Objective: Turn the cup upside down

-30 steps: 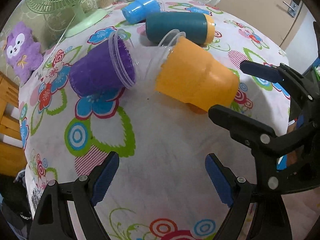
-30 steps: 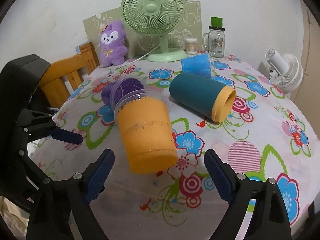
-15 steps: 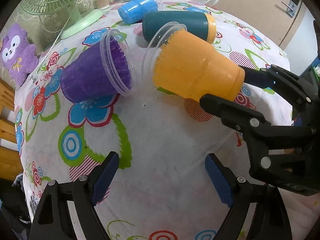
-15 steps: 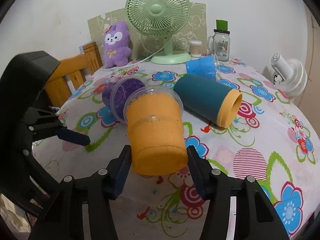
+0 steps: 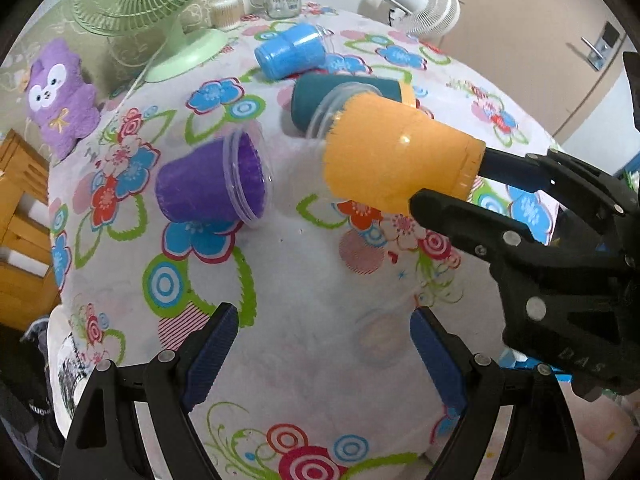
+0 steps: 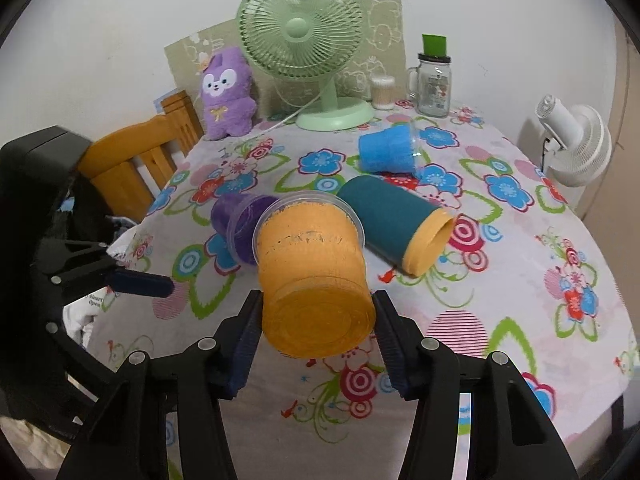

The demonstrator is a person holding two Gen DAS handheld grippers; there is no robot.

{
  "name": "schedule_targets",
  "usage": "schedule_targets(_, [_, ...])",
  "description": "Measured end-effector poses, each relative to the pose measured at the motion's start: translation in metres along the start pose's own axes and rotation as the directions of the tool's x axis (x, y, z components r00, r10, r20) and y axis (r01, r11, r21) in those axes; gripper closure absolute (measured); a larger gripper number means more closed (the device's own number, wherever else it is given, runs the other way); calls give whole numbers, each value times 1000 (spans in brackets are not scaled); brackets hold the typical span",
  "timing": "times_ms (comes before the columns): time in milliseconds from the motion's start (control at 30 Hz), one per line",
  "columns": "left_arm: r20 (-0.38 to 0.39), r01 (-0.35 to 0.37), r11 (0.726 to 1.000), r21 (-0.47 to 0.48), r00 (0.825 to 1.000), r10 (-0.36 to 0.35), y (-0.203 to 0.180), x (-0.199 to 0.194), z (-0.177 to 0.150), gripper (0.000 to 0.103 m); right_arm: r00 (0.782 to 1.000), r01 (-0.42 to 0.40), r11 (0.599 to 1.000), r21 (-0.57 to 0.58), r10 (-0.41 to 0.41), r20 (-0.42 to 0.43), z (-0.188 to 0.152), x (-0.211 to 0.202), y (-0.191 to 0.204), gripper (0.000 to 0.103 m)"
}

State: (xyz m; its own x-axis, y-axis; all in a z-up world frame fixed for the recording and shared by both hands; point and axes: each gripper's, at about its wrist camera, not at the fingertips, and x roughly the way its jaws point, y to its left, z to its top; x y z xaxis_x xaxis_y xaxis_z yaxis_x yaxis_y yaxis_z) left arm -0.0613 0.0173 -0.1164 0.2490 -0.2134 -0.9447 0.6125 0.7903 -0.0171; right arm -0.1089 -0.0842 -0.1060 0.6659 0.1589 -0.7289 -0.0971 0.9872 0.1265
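My right gripper [image 6: 318, 344] is shut on the orange cup [image 6: 314, 276] near its base and holds it on its side, lifted above the table, mouth pointing away. The left wrist view shows the same orange cup [image 5: 396, 156] held in the air by the right gripper [image 5: 460, 184]. My left gripper [image 5: 324, 356] is open and empty, low over the floral tablecloth [image 5: 300, 280], nearer than the cups.
A purple cup [image 5: 212, 182], a teal cup with orange rim [image 6: 394, 228] and a blue cup [image 6: 386, 148] lie on their sides. A green fan [image 6: 308, 40], purple plush [image 6: 228, 92], glass jar [image 6: 434, 84] and white fan [image 6: 576, 140] stand at the back. A wooden chair [image 6: 132, 160] is at left.
My right gripper has closed on the orange cup and lifted it off the table. The left gripper has stayed open and drawn back a little.
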Motion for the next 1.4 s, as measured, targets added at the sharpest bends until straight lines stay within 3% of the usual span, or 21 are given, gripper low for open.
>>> schedule_targets(300, [38,-1,987,-158,999,7,7,-21,15,14,994,37,998,-53,-43,-104,28,-20,-9,46])
schedule_targets(567, [17,-46,953,-300,998,53,14,-18,20,14,976,-5,991,-131,-24,-215,45,-11,-20,46])
schedule_targets(700, [16,-56,931,-361,998,66,14,-20,21,14,957,-36,984,-175,-16,-289,53,-3,-24,46])
schedule_targets(867, [13,-66,900,-430,997,79,13,-18,18,14,918,-62,971,-233,-37,-395,52,18,-25,46])
schedule_targets(1067, [-3,-74,868,-490,997,83,14,-11,14,14,897,-76,957,-280,-57,-438,56,23,-18,46])
schedule_targets(1400, [-4,-80,849,-522,996,92,20,-7,10,14,853,-107,927,-360,-100,-512,65,35,-4,46])
